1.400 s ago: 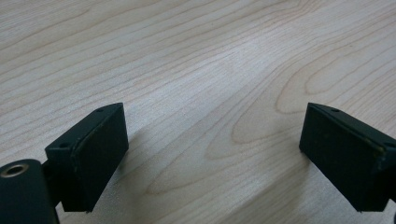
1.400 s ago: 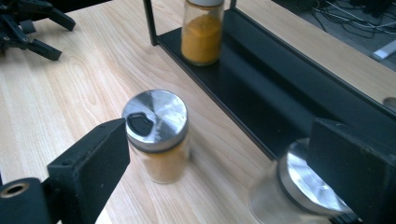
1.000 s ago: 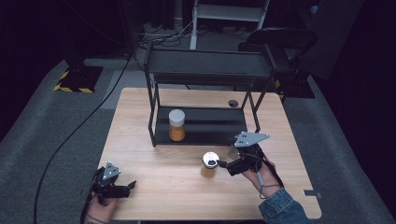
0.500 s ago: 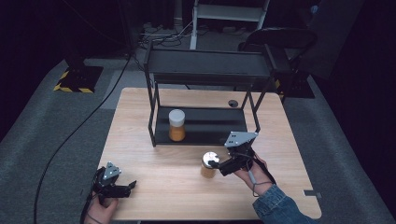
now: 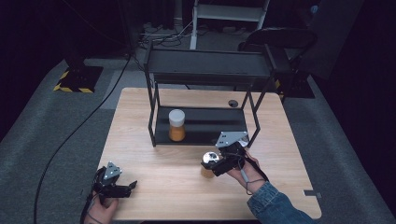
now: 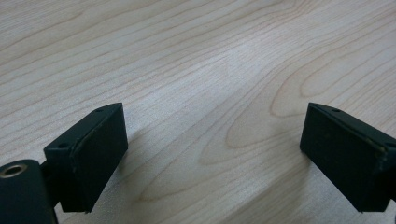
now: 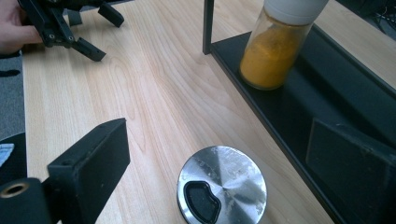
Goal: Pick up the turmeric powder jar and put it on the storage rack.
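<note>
Pale wooden tabletop [image 5: 154, 121] carries a steel-lidded spice jar [image 7: 221, 189] standing between the right gripper's [image 5: 215, 166] open fingers [image 7: 88, 163], untouched. Judged step: closing in to grasp; next, squeeze. Beyond, a turmeric jar [image 7: 275, 46] sits on the black rack [image 7: 299, 107]; the left gripper [image 5: 127, 187] rests open.

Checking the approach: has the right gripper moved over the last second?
Yes. The right gripper has shifted left, toward the black rack's left legs, jaws open over the steel-lidded jar.
</note>
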Demonstrator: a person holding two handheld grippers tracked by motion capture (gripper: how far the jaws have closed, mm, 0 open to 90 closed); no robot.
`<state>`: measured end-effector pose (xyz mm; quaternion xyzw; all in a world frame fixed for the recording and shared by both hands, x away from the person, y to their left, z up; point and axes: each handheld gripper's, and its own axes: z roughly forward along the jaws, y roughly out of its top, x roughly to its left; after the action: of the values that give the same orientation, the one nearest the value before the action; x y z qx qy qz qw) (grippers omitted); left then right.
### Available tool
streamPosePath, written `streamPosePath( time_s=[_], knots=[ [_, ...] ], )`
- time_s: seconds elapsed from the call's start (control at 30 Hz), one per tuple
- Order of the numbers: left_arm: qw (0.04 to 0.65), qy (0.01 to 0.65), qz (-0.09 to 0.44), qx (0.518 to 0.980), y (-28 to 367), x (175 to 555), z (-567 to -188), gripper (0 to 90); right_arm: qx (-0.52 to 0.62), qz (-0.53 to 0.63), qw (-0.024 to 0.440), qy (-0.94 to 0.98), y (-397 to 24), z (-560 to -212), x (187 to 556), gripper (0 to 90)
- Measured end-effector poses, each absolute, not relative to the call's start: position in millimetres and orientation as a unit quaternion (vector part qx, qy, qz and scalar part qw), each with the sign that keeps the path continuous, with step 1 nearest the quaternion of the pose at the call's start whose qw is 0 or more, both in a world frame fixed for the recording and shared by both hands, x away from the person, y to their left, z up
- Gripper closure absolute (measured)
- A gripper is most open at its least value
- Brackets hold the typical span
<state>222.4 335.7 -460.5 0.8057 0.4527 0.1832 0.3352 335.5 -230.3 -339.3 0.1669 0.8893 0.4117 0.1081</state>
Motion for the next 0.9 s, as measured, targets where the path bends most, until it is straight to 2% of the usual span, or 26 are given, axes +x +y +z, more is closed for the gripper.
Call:
streamPosePath(
  time_s=[0.5,0.9],
  knots=[
    [0.335,0.454,0.184,0.805,335.4,222.3,-460.6,7.7,0.172,0.388,0.096,0.9,-218.7,-356.0,343.7,7.0],
    [0.335,0.454,0.184,0.805,335.4,222.2,-460.6,7.7,0.188,0.356,0.088,0.911,-211.3,-371.6,351.7,14.2]
  ],
)
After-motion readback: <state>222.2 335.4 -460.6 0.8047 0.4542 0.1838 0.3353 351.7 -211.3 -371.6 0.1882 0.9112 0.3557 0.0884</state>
